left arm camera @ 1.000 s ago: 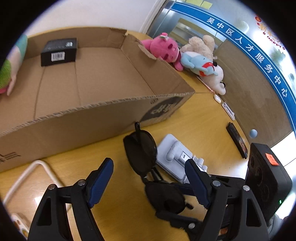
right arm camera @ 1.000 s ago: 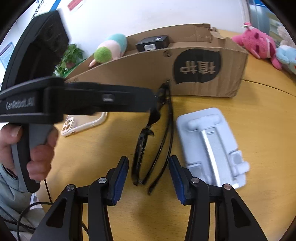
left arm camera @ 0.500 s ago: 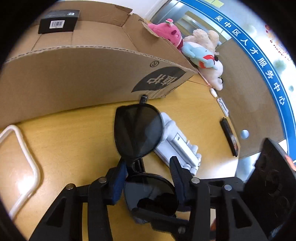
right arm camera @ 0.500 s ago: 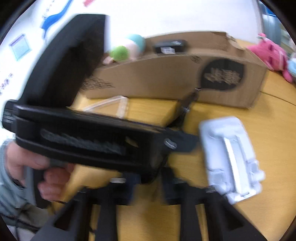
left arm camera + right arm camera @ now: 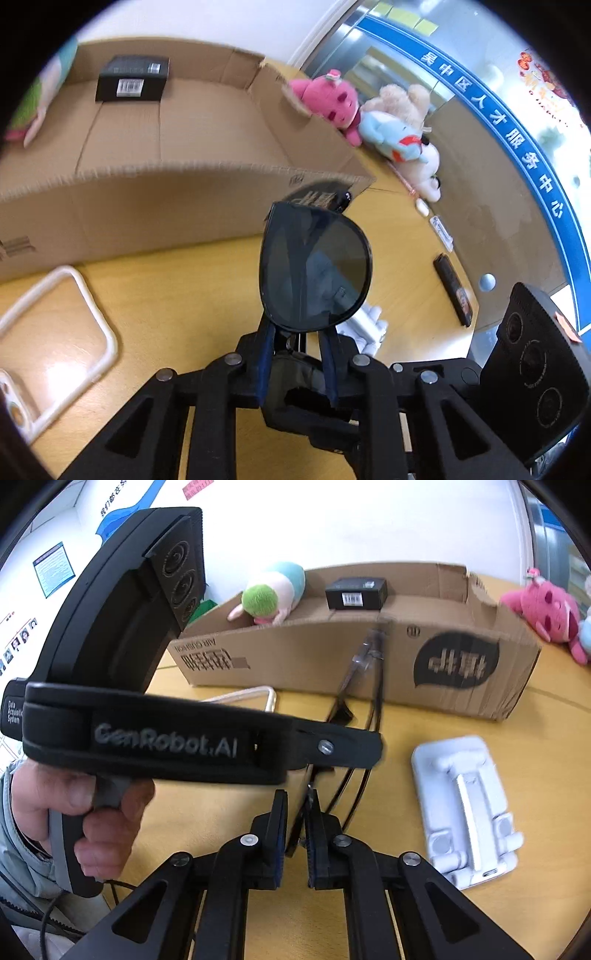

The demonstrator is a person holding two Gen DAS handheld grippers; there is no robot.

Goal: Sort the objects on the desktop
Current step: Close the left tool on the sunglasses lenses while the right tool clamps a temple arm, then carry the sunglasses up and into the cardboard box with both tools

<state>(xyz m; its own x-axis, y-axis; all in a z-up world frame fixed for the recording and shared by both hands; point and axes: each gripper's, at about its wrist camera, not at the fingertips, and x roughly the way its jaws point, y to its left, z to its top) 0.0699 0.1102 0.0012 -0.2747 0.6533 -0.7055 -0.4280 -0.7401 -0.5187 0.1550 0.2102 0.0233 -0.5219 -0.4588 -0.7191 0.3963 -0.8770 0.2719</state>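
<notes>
Black sunglasses [image 5: 314,269] stand upright in my left gripper [image 5: 297,354], which is shut on their bridge and holds them above the wooden table [image 5: 177,288]. In the right wrist view the sunglasses [image 5: 364,709] show edge-on behind the left gripper's body. My right gripper [image 5: 296,825] is shut on the sunglasses' near end. The open cardboard box [image 5: 155,155] lies just beyond, holding a black box [image 5: 133,79] and a green and blue plush [image 5: 273,592].
A white phone stand [image 5: 467,805] lies on the table right of my right gripper. A clear phone case [image 5: 48,339] lies at left. Pink [image 5: 328,103], blue and white plush toys sit right of the box. A dark phone [image 5: 452,290] lies far right.
My left gripper closed on the sunglasses and lifted them off the table. My right gripper also closed on them. The view rose above the box wall.
</notes>
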